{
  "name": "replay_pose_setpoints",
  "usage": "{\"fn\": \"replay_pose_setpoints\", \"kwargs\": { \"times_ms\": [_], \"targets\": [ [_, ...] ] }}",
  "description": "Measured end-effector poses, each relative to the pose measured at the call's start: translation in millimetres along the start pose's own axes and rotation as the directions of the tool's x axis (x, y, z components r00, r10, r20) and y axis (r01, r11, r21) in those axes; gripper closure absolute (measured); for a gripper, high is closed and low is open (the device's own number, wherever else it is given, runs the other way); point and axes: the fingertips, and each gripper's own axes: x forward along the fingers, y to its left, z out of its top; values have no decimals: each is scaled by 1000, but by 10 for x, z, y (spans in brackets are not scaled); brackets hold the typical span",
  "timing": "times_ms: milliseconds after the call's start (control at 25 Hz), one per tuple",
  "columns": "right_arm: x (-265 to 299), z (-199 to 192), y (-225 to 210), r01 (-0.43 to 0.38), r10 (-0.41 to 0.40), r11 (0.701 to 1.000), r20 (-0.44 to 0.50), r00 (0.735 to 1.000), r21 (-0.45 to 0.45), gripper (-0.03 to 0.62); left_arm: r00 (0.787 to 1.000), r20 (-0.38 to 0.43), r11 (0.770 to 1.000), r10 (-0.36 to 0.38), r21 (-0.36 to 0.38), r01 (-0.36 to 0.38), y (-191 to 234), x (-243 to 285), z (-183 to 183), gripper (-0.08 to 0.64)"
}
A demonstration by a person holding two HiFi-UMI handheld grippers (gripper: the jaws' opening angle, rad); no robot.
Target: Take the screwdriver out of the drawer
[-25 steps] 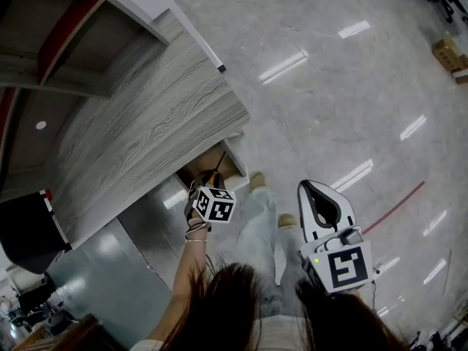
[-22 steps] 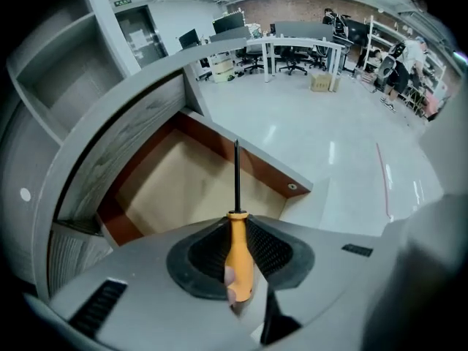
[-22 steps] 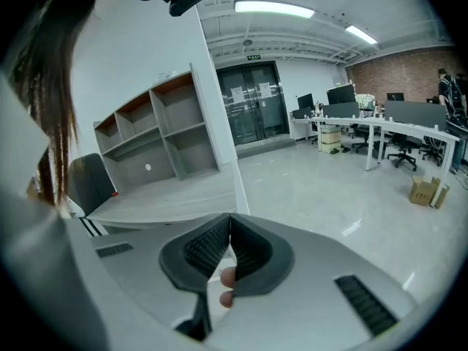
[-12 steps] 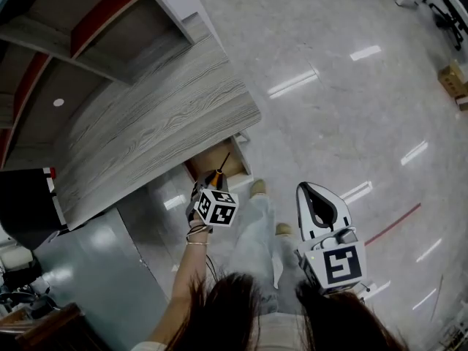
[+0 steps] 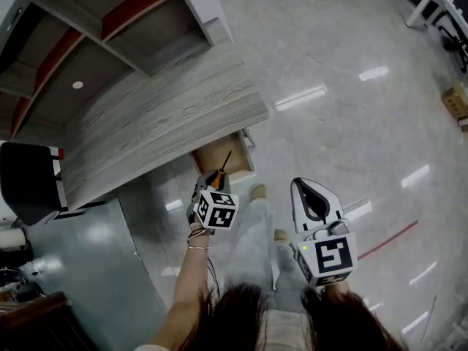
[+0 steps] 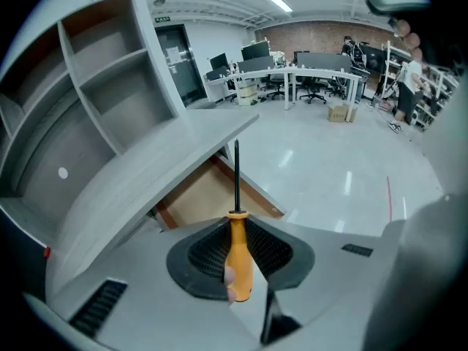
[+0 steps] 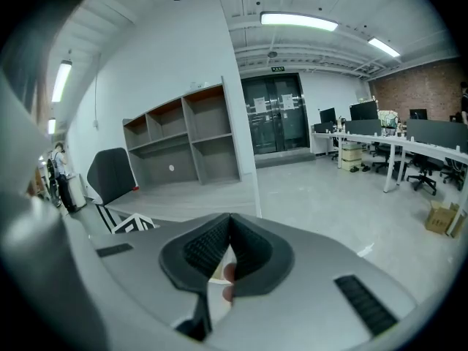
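My left gripper [image 5: 211,190] is shut on a screwdriver [image 5: 219,174] with an orange handle; its thin black shaft points away from me. In the left gripper view the handle [image 6: 238,258] sits pinched between the black pads [image 6: 272,248], and the shaft rises above the open drawer [image 6: 208,196]. That drawer [image 5: 235,161] has a light wooden floor and sticks out from under the grey wood-grain desk top [image 5: 161,119]. The screwdriver hangs above the drawer's front, touching nothing. My right gripper [image 5: 305,186] floats to the right over the floor, jaws shut with nothing between them [image 7: 228,224].
A grey shelf unit [image 5: 88,28] stands behind the desk. A black chair [image 5: 28,181] is at the left. The person's legs and shoes [image 5: 257,191] are below the grippers. A cardboard box [image 5: 458,98] and a red floor line [image 5: 387,238] lie to the right.
The left gripper has lifted the screwdriver up from the drawer, toward me. The right gripper has drifted a little left and up. Both jaws stand as before.
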Motion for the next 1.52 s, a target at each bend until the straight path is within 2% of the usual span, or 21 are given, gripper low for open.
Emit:
{"fn": "replay_pose_setpoints", "kwargs": {
  "times_ms": [400, 640, 920, 1200, 1520],
  "targets": [
    [-198, -25, 300, -67, 70, 994, 32, 997, -87, 566, 996, 77, 994, 42, -106, -34, -41, -578, 37, 482],
    [-371, -34, 432, -79, 86, 985, 38, 996, -154, 566, 992, 107, 984, 66, -169, -48, -126, -902, -8, 482],
    [-576, -7, 491, -94, 108, 977, 61, 992, -190, 566, 982, 153, 967, 107, -246, -67, -242, -1299, 23, 482],
    [-804, 24, 585, -113, 134, 966, 77, 988, -230, 566, 966, 211, 944, 146, -321, -73, -366, -1750, 62, 482],
    [-1092, 73, 800, -148, 182, 950, 103, 978, -275, 566, 936, 297, 925, 190, -373, -69, -456, -2349, 105, 482]
  ]
}}
